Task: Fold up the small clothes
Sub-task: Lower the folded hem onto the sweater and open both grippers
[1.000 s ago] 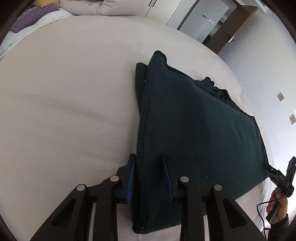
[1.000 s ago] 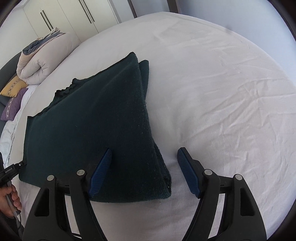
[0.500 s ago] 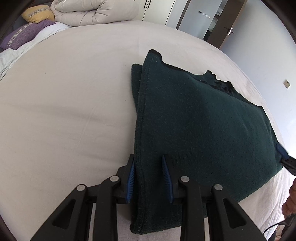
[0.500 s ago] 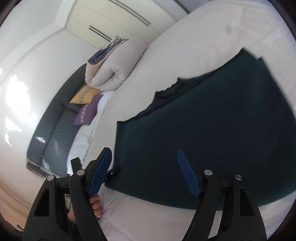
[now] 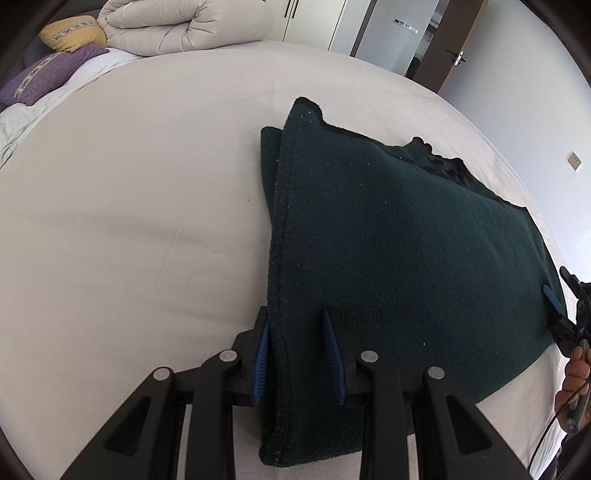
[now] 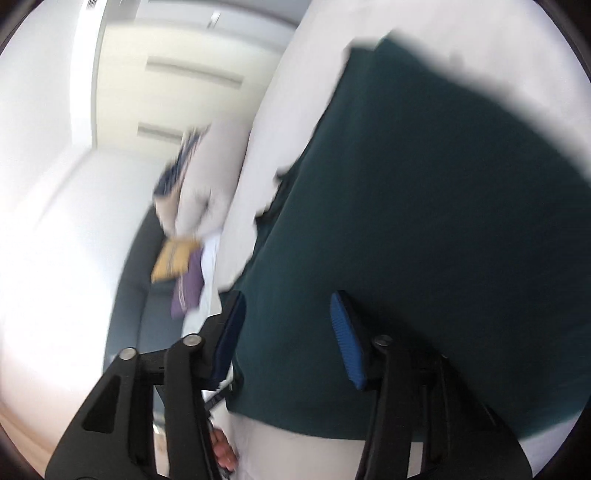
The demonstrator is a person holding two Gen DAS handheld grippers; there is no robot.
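A dark green knitted garment (image 5: 399, 251) lies folded on the white bed (image 5: 129, 221). My left gripper (image 5: 297, 350) straddles its near left folded edge, with the blue pads a hand's width apart on either side of the cloth, not pinching it. In the right wrist view, which is blurred, the same garment (image 6: 424, 221) fills the frame. My right gripper (image 6: 288, 332) is open over its near corner, with one finger past the edge. The right gripper also shows in the left wrist view (image 5: 557, 306) at the garment's far right corner.
A rolled beige duvet (image 5: 188, 26) and yellow (image 5: 70, 33) and purple (image 5: 44, 74) cushions lie at the head of the bed. Wardrobe doors and a dark door (image 5: 447, 48) stand behind. The bed edge runs close below the garment.
My right gripper has swung from the garment's right corner across to the opposite near corner, still open. My left gripper has stayed around the folded edge and tilted up a little.
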